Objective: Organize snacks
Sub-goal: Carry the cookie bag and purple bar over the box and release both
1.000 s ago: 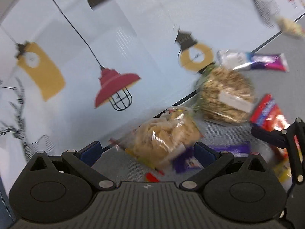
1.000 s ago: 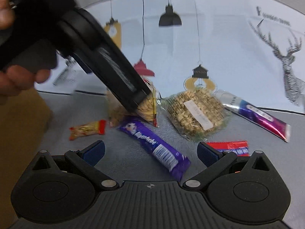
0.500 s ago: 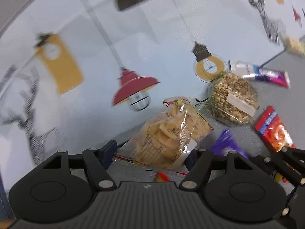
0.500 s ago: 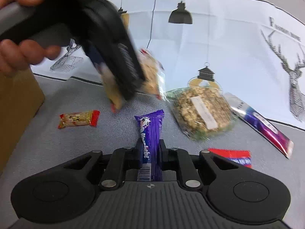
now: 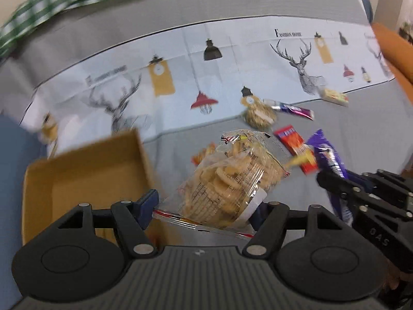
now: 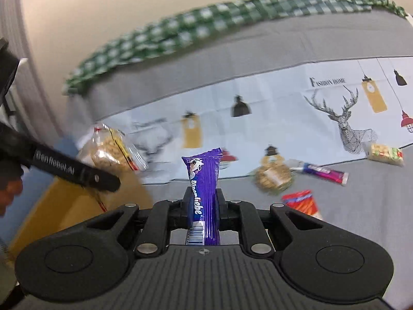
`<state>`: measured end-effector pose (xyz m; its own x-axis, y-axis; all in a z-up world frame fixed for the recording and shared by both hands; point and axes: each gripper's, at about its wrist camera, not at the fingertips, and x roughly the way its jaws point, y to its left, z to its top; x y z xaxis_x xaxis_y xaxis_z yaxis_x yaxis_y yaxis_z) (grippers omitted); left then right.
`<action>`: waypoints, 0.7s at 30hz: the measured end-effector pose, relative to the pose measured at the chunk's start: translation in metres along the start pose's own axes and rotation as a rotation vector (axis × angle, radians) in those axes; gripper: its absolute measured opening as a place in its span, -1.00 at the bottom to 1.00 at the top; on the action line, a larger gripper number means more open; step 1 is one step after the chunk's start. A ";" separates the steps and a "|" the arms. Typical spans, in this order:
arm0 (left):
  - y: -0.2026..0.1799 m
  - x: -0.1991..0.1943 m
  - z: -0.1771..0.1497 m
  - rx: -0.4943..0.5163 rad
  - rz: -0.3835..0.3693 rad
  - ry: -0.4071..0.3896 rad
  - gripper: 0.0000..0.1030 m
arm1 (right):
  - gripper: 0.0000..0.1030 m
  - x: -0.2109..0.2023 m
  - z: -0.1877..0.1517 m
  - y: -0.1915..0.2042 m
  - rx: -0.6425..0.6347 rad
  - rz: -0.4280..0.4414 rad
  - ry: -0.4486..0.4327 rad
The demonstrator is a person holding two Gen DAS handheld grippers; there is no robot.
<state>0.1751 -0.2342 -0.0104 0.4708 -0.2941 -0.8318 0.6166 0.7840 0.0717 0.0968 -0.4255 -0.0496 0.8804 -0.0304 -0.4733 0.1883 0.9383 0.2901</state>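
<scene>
My left gripper [image 5: 204, 208] is shut on a clear bag of yellow crackers [image 5: 229, 178] and holds it in the air, just right of an open cardboard box [image 5: 85, 178]. My right gripper [image 6: 204, 206] is shut on a purple chocolate bar [image 6: 204, 180], held upright above the grey cloth. The left wrist view shows the right gripper [image 5: 361, 196] and the bar [image 5: 327, 155] at the right. The right wrist view shows the left gripper's finger [image 6: 77, 173] with the cracker bag [image 6: 111, 152] over the box [image 6: 64, 206] at the left.
On the grey cloth lie a round bag of cereal bites [image 5: 259, 115], a purple-and-silver wrapper [image 5: 291, 108], a red snack packet [image 5: 294, 144], a small orange candy [image 5: 204, 152] and a pale bar [image 6: 384, 153]. A printed cloth with deer and lamps [image 5: 232, 77] lies behind.
Both grippers have lifted and swung left toward the cardboard box, each carrying its snack. One second ago both were open; both had shut by half a second ago.
</scene>
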 end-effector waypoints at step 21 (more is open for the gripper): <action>0.047 -0.163 -0.207 -0.288 0.108 -0.148 0.46 | -0.70 -0.152 -0.085 0.164 -0.158 0.178 0.038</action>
<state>-0.0030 -0.0362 0.0144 0.6231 -0.2611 -0.7373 0.3648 0.9308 -0.0213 -0.0431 -0.2376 -0.0005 0.8762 0.1500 -0.4580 -0.0409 0.9700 0.2396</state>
